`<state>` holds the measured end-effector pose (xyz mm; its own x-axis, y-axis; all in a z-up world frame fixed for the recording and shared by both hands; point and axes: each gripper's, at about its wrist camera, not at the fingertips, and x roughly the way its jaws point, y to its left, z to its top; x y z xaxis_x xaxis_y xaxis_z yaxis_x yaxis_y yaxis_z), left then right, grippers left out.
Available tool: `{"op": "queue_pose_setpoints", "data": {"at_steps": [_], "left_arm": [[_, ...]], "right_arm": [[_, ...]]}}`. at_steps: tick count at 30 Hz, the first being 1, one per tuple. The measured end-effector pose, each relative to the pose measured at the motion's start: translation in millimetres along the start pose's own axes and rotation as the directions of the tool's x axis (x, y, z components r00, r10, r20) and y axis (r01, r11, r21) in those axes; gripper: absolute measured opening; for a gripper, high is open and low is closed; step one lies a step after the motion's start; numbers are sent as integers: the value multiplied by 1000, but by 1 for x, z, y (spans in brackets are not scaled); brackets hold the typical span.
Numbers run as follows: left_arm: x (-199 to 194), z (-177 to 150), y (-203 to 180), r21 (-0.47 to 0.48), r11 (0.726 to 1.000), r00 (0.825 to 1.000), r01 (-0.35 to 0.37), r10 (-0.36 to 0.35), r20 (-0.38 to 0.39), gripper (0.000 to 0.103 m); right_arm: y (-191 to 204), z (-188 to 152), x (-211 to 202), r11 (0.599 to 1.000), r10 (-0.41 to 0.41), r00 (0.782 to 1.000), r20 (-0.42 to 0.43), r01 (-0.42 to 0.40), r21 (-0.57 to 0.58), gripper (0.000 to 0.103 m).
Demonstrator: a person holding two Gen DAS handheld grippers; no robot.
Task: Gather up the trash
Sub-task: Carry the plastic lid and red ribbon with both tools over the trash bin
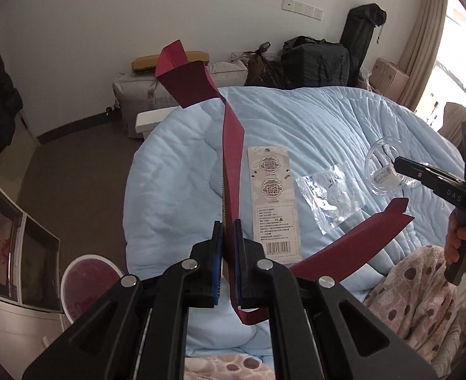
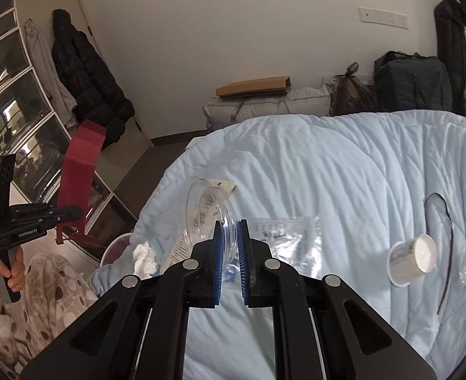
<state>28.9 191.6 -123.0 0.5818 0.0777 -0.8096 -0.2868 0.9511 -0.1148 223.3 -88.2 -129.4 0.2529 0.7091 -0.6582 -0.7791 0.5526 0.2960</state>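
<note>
My left gripper (image 1: 229,226) is shut on a dark red flattened carton (image 1: 233,145) and holds it up above the light blue quilt (image 1: 312,117); it also shows in the right wrist view (image 2: 77,164). My right gripper (image 2: 229,224) is shut on the rim of a clear plastic round container (image 2: 207,215), seen in the left wrist view (image 1: 383,166) lifted over the quilt. On the quilt lie a long paper tag (image 1: 274,199), a clear plastic bag (image 1: 331,194), a crumpled tissue (image 2: 144,258), a white paper cup (image 2: 412,259) on its side and a dark strip (image 2: 448,247).
A white trash bin (image 1: 88,281) with a red liner stands on the floor beside the bed, below my left gripper. Glass-fronted shelves (image 2: 27,133) line the left wall. Bags and boxes (image 2: 407,85) are stacked behind the bed.
</note>
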Motion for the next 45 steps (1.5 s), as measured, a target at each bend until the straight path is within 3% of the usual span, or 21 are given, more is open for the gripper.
{"op": "queue_pose_setpoints", "data": {"at_steps": [12, 21, 29, 36, 45], "left_arm": [[-51, -35, 146, -164, 979, 991, -118, 128, 48, 6], [-39, -81, 239, -261, 939, 974, -226, 223, -42, 6], [2, -124, 303, -363, 900, 969, -243, 208, -131, 6], [49, -157, 330, -366, 897, 960, -248, 178, -214, 6], [109, -209, 362, -353, 886, 916, -300, 165, -366, 6]], "right_arm": [[135, 33, 80, 981, 140, 988, -72, -148, -127, 8], [235, 36, 147, 937, 221, 959, -179, -260, -232, 8], [311, 23, 211, 876, 267, 909, -318, -367, -313, 8], [364, 12, 270, 803, 271, 860, -433, -450, -391, 8], [411, -25, 357, 696, 169, 783, -599, -525, -490, 8]]}}
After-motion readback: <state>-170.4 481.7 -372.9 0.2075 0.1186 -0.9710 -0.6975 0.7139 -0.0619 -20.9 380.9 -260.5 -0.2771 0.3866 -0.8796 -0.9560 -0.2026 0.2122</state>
